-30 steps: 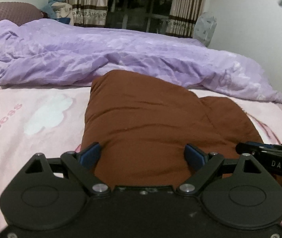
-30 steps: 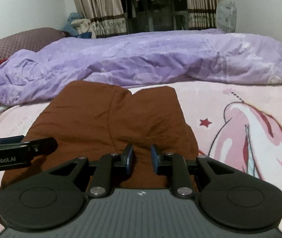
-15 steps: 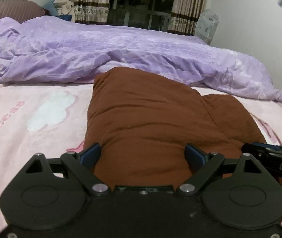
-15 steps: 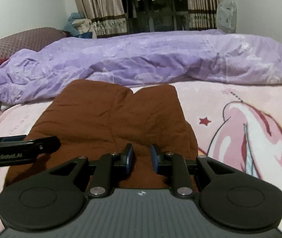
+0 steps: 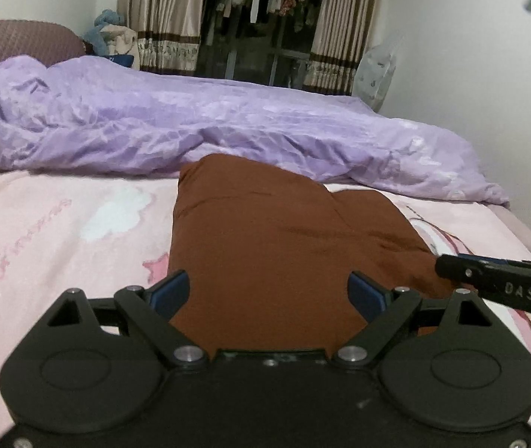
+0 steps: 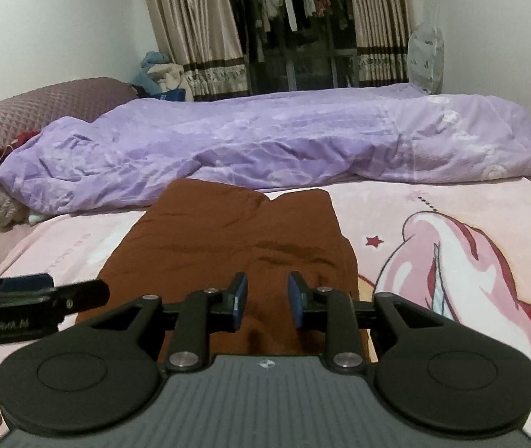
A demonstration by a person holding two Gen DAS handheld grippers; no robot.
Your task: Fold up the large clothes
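Note:
A brown garment [image 5: 284, 231] lies folded into a thick block on the pink printed bed sheet [image 5: 59, 231]. My left gripper [image 5: 269, 287] hovers over the block's near edge, open wide, and its blue pads touch no cloth. In the right wrist view the same garment [image 6: 228, 235] lies ahead. My right gripper [image 6: 267, 293] hangs above its near right part. Its jaws are opening with a narrow gap, and the pads press on nothing; cloth shows only beneath them. Each view catches the other gripper's finger from the side [image 5: 463, 270] [image 6: 78, 293].
A crumpled purple duvet [image 5: 228, 123] runs across the bed just beyond the garment. A maroon quilted pillow [image 6: 41, 108] sits at the far left. Curtains [image 6: 198, 37] and a plastic-wrapped fan [image 5: 377, 71] stand behind. Bare pink sheet [image 6: 452, 224] lies to the right.
Both grippers have drawn back and risen from the garment, so more of the room shows. The right jaws stand slightly wider. The garment has stayed in place.

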